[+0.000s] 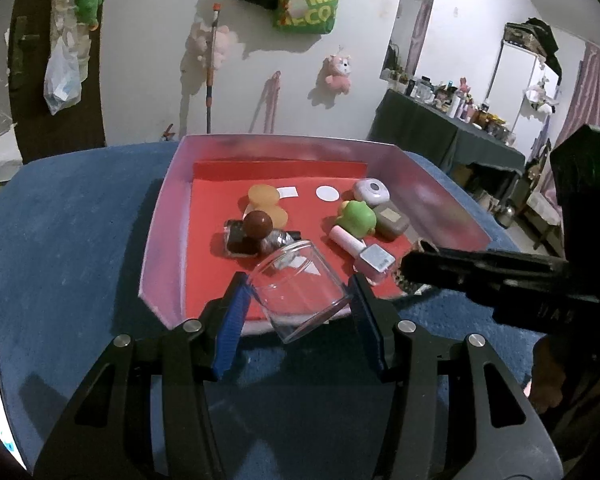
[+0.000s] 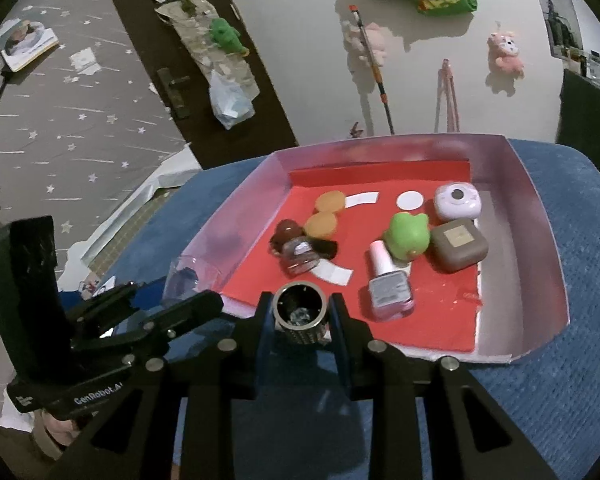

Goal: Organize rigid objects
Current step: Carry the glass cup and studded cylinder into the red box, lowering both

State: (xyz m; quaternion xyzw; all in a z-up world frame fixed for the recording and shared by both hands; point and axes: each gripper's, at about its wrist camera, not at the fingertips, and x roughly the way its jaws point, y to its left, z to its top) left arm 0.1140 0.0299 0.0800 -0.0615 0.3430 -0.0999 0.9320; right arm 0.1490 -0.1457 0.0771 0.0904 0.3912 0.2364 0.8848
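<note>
Partway, I judge: the left gripper (image 1: 298, 300) clamps a clear jar (image 1: 298, 288) and the right gripper (image 2: 300, 316) a dark metal-rimmed cup (image 2: 300, 310) — both at the tray's (image 2: 540, 216) 6 o'clock edge — while white marker patches inside lie bare.

The left gripper (image 1: 298, 300) clamps a clear plastic cup (image 1: 298, 288), tilted, over the red-lined tray (image 1: 160, 240).
</note>
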